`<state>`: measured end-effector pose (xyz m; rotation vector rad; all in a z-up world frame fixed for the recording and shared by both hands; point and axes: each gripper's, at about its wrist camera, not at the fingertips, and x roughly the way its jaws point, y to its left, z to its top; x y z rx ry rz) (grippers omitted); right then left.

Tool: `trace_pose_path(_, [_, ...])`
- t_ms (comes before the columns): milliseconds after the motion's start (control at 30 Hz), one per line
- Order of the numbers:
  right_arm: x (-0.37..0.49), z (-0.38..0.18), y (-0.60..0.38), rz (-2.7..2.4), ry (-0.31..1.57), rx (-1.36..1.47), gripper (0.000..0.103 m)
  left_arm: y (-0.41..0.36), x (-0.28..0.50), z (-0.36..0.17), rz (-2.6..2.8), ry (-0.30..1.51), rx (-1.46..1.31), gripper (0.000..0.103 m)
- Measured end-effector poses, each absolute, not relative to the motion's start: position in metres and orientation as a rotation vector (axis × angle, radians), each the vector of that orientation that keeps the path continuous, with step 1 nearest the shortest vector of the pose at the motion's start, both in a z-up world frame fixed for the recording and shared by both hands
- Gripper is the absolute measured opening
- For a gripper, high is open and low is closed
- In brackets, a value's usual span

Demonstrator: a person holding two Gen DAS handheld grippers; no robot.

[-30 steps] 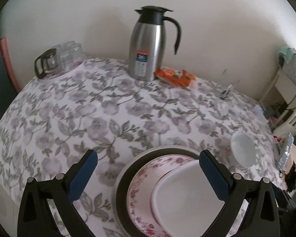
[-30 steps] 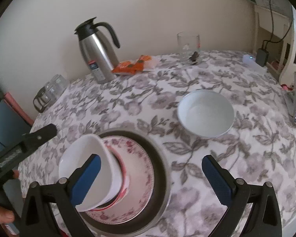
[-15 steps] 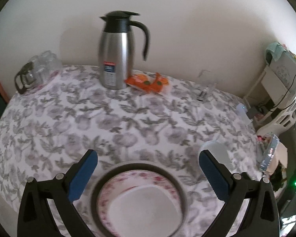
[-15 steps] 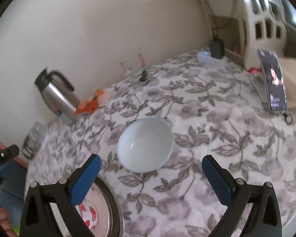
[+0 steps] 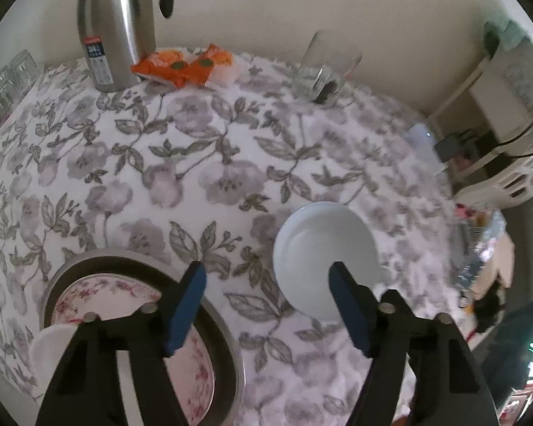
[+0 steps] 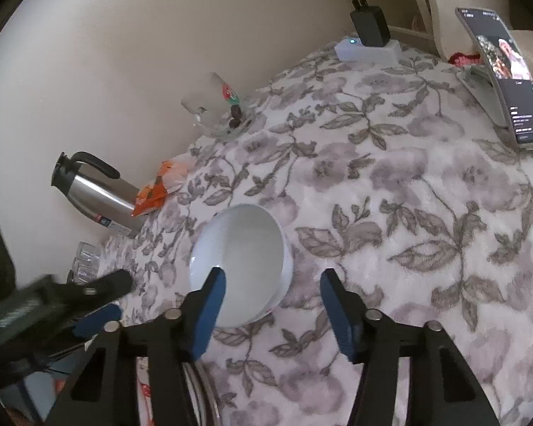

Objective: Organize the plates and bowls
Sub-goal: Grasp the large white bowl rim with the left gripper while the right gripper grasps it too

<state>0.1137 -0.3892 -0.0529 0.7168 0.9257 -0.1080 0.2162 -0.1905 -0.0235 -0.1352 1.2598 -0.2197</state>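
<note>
White porcelain sets the scene: one loose white bowl sits alone on the floral tablecloth, while a stack at seven o'clock in the left view already holds a grey plate, a pink-flowered plate and another white piece. Judging by that, most of the gathering looks done and the lone bowl remains to be added. The left gripper is closing with nothing pinched; the bowl's near rim lies by its right-hand finger. The right gripper is closing too, its left-hand finger over the bowl at eleven o'clock, not yet clamped.
</note>
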Motion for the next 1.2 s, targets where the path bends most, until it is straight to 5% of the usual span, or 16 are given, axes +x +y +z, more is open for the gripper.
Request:
trace_pose_path(300, [0.136,-0.076,-0.382,-0.068,0.978,0.723,0.034,-0.211,0.232,-0.078,-0.192,1.345,-0.163,0.037])
trace_pose_path(667, [0.151,-0.099,-0.381,-0.084,1.019,0.724,0.022,-0.218,0.245,-0.102,-0.211,1.375,-0.229,0.031])
trace_pose_path(767, [0.151,-0.100,-0.381,-0.092,1.020,0.722,0.020,-0.217,0.246,-0.104,-0.215,1.367,-0.234,0.018])
trace_pose_path(1200, [0.135,-0.070,-0.381,-0.121,0.982,0.642,0.018,-0.217,0.232,-0.077,-0.284,1.330,-0.245,0.013])
